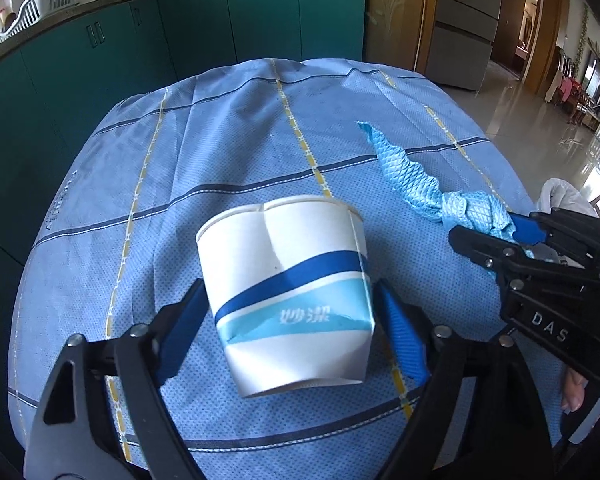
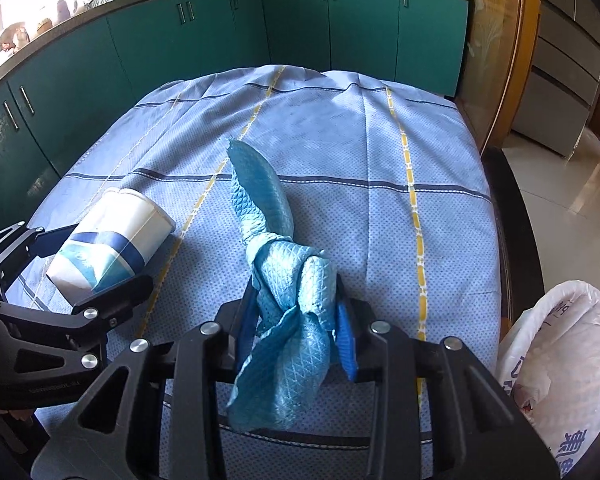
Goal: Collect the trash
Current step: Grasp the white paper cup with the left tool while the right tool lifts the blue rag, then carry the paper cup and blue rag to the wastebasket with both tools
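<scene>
A white paper cup (image 1: 284,280) with blue bands lies on its side, dented, on the blue checked tablecloth (image 1: 228,140). My left gripper (image 1: 292,284) has its blue pads against both sides of the cup, near its base. From the right wrist view the cup (image 2: 112,236) sits between the left gripper's (image 2: 96,260) fingers. A twisted light-blue cloth (image 2: 288,280) stretches across the table. My right gripper (image 2: 296,300) is shut on its bunched near end. In the left wrist view that right gripper (image 1: 488,228) pinches the cloth (image 1: 420,184) at the right.
A white plastic bag (image 2: 560,360) with printed writing stands open off the table's right edge, also visible as the bag (image 1: 560,196). Teal cabinets (image 2: 220,40) under a cluttered counter run behind the table. Tiled floor lies to the right.
</scene>
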A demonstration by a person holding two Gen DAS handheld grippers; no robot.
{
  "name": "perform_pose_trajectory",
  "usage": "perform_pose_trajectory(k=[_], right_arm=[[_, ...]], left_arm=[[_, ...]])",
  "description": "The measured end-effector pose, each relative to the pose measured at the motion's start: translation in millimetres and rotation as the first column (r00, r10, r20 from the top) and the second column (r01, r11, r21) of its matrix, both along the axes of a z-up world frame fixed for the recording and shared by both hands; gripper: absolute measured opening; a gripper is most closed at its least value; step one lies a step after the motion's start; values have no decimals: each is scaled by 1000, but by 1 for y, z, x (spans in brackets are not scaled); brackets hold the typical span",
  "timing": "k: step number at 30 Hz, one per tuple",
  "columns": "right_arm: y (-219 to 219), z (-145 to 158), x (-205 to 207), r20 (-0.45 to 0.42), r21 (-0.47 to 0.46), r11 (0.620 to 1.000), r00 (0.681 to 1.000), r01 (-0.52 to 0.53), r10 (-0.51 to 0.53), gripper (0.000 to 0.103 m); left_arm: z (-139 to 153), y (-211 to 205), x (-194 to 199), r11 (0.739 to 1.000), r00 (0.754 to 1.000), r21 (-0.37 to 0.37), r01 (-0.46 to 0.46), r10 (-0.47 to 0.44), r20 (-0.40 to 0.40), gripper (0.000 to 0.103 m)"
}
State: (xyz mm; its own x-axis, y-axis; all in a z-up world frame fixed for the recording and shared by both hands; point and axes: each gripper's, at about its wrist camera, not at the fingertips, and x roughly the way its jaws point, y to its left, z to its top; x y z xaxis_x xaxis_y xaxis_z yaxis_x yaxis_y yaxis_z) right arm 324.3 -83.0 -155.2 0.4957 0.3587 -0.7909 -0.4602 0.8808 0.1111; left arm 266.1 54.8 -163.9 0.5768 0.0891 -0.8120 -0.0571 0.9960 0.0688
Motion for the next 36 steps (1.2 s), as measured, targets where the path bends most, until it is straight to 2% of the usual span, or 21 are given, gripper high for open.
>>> perform_pose_trajectory(k=[3,10,15,20,36], right_arm=[[0,0,2,-4,0,1000,1000,5,-5,35],[2,-2,3,-2,-9,1000,1000,11,-11,35],[2,-2,2,7,-9,1000,1000,15,-15,35],[3,1,-3,27,-1,1000,1000,2,-2,33],[-33,35,-29,130,83,995,990,52,-63,33]], left_arm=[[0,1,-1,1000,1000,27,6,-6,5,76],[6,13,-4,1000,999,-3,-28,28,25,75],[11,13,-9,999,998,26,-33,31,54,75],[18,15,-13,999,996,18,-44,42,79,75],[55,13,-36,997,965,36,-69,58,254,75]])
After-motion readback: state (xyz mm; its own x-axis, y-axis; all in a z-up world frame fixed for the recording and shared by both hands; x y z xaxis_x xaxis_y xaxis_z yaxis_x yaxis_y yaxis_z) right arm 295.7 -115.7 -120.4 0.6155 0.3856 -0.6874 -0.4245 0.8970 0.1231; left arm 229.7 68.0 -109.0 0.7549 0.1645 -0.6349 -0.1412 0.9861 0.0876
